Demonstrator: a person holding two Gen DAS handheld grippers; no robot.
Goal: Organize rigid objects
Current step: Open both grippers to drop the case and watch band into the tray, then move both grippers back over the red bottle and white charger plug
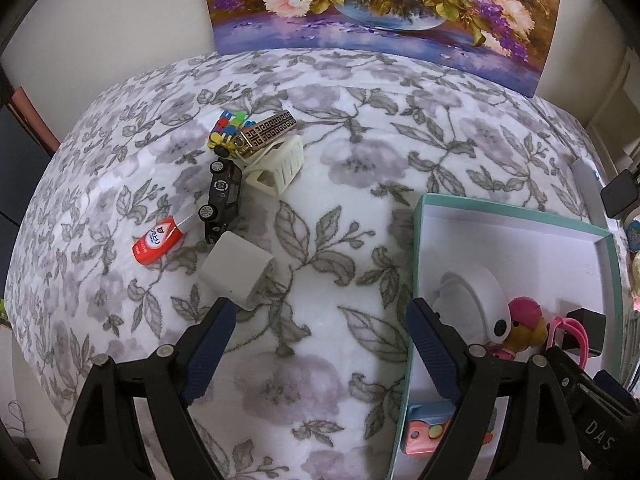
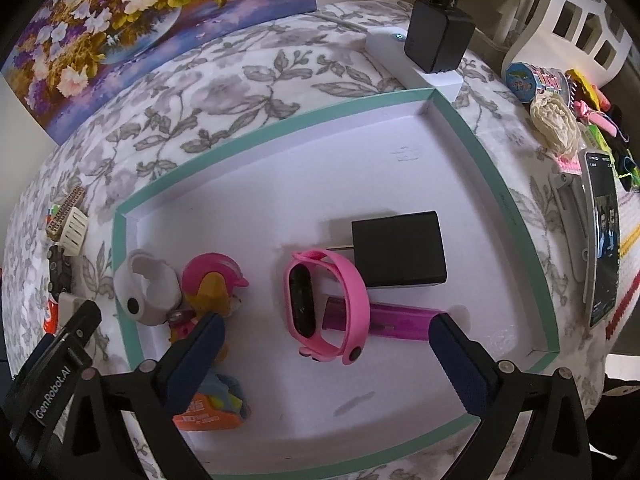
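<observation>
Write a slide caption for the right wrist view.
Open right gripper hovers over the green-rimmed box holding a pink watch and black charger.

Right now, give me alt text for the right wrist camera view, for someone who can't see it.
The open right gripper hovers over a teal-rimmed white tray holding a pink wristband, a black charger block, a purple bar, a white band and a pink-haired toy figure. The tray sits on a floral grey cloth.

The right gripper, jaws spread, hovers over a pink wristband in the teal-rimmed tray.
</observation>
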